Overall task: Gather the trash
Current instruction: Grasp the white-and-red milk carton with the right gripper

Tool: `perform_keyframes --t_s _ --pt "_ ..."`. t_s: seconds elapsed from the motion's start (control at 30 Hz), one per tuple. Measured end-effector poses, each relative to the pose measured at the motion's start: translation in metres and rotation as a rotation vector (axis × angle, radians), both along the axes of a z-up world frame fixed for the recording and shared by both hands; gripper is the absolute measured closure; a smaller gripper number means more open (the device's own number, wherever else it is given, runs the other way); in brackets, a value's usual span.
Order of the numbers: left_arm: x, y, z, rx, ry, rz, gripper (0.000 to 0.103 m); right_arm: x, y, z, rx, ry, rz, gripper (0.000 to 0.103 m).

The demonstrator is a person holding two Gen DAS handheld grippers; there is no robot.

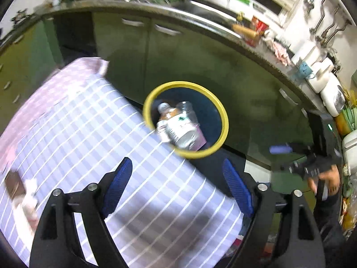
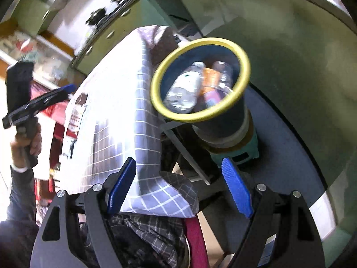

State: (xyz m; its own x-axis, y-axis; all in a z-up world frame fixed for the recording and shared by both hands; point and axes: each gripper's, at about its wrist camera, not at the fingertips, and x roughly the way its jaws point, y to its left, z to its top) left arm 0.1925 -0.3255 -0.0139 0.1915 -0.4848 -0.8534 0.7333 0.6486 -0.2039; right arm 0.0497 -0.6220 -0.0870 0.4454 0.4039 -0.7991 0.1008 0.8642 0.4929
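Observation:
A blue bin with a yellow rim (image 1: pixel 219 109) (image 2: pixel 244 71) stands beside the table and holds two plastic bottles: a clear one with a white label (image 1: pixel 178 127) (image 2: pixel 185 87) and one with an orange label (image 2: pixel 212 82). My left gripper (image 1: pixel 177 187) is open and empty above the checked tablecloth (image 1: pixel 89 134), short of the bin. My right gripper (image 2: pixel 178 187) is open and empty over the table's corner, below the bin. The right gripper also shows in the left wrist view (image 1: pixel 281 149), and the left gripper in the right wrist view (image 2: pixel 67 89).
Wrappers and paper scraps (image 1: pixel 20 189) (image 2: pixel 75 114) lie on the table at its far left. A kitchen counter (image 1: pixel 200 20) with a sink and clutter runs behind over green cabinets. Checked cloth and a red strap (image 2: pixel 194 234) hang below the table corner.

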Motion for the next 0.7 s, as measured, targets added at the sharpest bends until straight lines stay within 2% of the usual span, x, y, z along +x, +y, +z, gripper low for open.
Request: perform_keyframes --t_s 0.2,0.37,0.47,0.57,0.63,0.7 --pt "-0.046 0.119 0.006 -0.034 -0.077 0.122 0.021 0.060 0.086 0.033 -0.075 -0.070 0.203 0.024" --pt "-0.076 0.214 -0.005 -0.037 -0.082 0.278 0.019 0.134 0.201 0.055 -0.108 -0.130 0.434 0.024" --pt "-0.084 0.256 -0.012 -0.040 -0.077 0.360 0.019 0.174 0.273 0.063 -0.111 -0.157 0.548 0.024" --pt "-0.092 0.286 -0.018 -0.033 -0.088 0.417 0.019 0.210 0.329 0.062 -0.084 -0.130 0.599 0.024" --pt "-0.094 0.301 -0.021 -0.038 -0.081 0.431 0.019 0.235 0.365 0.056 -0.056 -0.067 0.626 0.025" --pt "-0.095 0.310 -0.023 -0.045 -0.075 0.433 0.019 0.249 0.396 0.049 -0.071 -0.014 0.651 0.025"
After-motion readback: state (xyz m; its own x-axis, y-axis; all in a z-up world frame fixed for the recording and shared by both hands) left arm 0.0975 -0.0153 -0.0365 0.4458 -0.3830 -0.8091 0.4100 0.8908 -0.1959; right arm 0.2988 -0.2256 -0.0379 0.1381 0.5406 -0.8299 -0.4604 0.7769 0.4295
